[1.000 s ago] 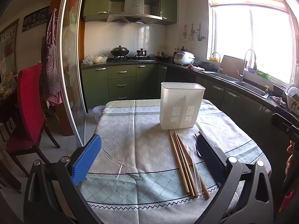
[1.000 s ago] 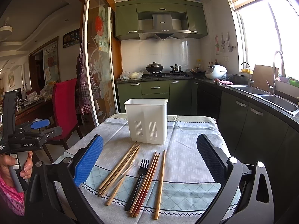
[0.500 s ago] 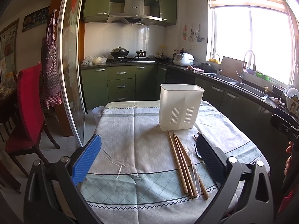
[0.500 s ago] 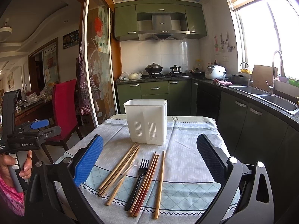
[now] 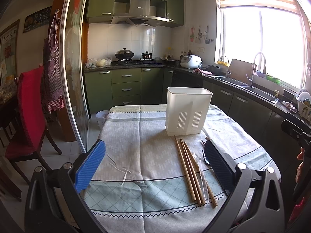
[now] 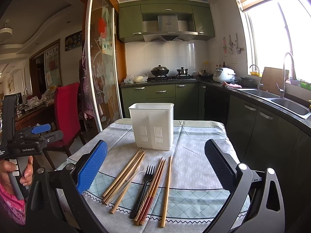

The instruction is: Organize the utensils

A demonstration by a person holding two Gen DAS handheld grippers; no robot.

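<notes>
A white plastic utensil holder [image 5: 187, 111] [image 6: 152, 125] stands upright at the table's far middle. In front of it lie wooden chopsticks [image 5: 186, 167] [image 6: 124, 174], a clear plastic spoon [image 5: 200, 167], a black fork [image 6: 144, 186], red-tipped chopsticks [image 6: 153, 190] and a single chopstick [image 6: 167, 190]. My left gripper [image 5: 155, 163] is open and empty, above the table left of the utensils. My right gripper [image 6: 155, 165] is open and empty, hovering over the utensils. The left gripper also shows at the left edge of the right wrist view [image 6: 29, 136].
The table has a patterned grey and green cloth [image 5: 136, 147]. A red chair [image 5: 29, 106] stands to the left by a glass sliding door [image 5: 73, 77]. Green cabinets, stove and sink counter [image 5: 252, 89] run behind and to the right.
The left wrist view has shifted slightly; the holder and chopsticks sit a little further left in it. The right gripper has barely moved. Both stay open.
</notes>
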